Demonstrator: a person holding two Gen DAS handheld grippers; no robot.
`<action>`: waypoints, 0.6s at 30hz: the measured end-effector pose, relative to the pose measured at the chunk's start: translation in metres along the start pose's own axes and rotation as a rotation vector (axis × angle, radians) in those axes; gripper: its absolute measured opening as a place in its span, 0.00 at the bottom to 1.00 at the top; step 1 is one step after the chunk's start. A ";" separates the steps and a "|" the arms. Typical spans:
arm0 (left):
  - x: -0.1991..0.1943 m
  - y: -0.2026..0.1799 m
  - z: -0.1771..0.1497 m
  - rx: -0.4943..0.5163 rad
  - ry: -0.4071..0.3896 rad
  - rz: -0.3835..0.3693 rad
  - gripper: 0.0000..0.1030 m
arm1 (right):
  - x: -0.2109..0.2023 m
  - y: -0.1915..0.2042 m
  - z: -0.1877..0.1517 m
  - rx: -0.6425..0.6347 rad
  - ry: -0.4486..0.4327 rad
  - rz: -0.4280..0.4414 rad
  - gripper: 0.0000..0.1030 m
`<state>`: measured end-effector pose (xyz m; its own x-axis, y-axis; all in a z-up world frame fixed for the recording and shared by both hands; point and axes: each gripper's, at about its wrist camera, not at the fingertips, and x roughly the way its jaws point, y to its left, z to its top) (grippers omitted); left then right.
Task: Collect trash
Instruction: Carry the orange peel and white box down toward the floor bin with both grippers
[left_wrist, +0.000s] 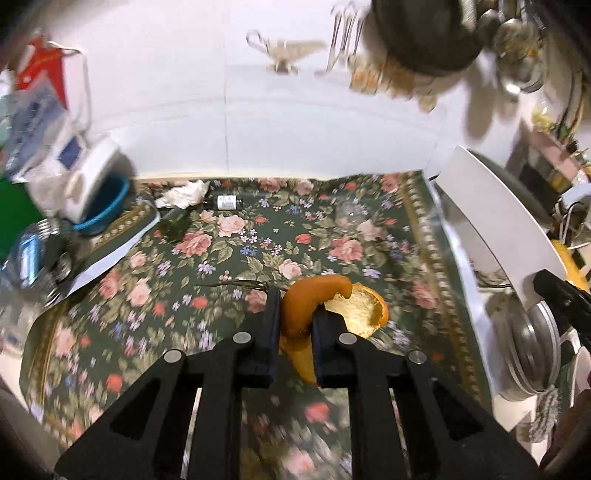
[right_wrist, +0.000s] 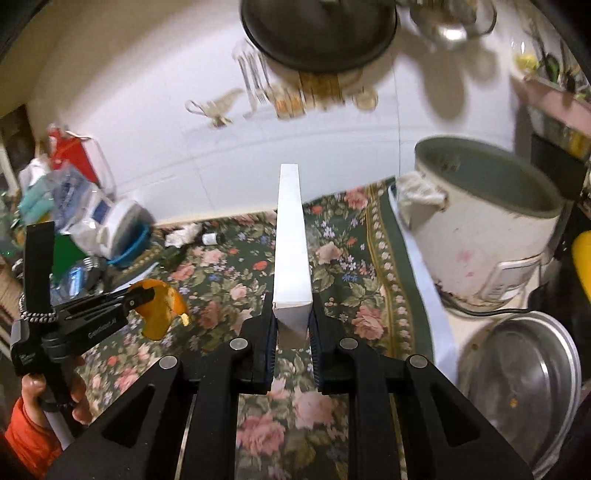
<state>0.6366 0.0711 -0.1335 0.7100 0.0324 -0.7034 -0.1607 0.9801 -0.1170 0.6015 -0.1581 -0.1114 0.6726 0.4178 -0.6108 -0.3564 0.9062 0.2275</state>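
My left gripper (left_wrist: 295, 314) is shut on a curled orange peel (left_wrist: 310, 299) and holds it above the floral tablecloth (left_wrist: 229, 251). It also shows at the left of the right wrist view (right_wrist: 142, 295), with the peel (right_wrist: 162, 306) hanging from it. My right gripper (right_wrist: 291, 314) is shut on a flat white box (right_wrist: 291, 240) that points away from me; the box shows in the left wrist view (left_wrist: 495, 229) at the right. A crumpled white tissue (left_wrist: 183, 195), a small dark bottle (left_wrist: 225, 203) and a green bottle (left_wrist: 177, 221) lie at the far edge of the cloth.
A rice cooker (right_wrist: 484, 229) stands at the right, with a metal lid (right_wrist: 524, 384) in front of it. A blue bowl (left_wrist: 107, 210), plastic bags and a water bottle (left_wrist: 29, 254) crowd the left. Pots and utensils hang on the white wall.
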 end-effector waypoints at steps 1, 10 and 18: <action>-0.012 -0.002 -0.003 -0.003 -0.010 -0.001 0.13 | -0.011 0.002 -0.002 -0.013 -0.011 0.003 0.14; -0.103 -0.008 -0.046 0.044 -0.078 0.033 0.13 | -0.084 0.030 -0.028 -0.069 -0.078 0.026 0.14; -0.151 0.027 -0.110 0.077 -0.064 -0.052 0.13 | -0.121 0.074 -0.083 -0.018 -0.075 -0.024 0.14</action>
<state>0.4500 0.0713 -0.1073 0.7586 -0.0085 -0.6516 -0.0710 0.9929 -0.0956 0.4393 -0.1469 -0.0833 0.7275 0.3999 -0.5575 -0.3505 0.9152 0.1991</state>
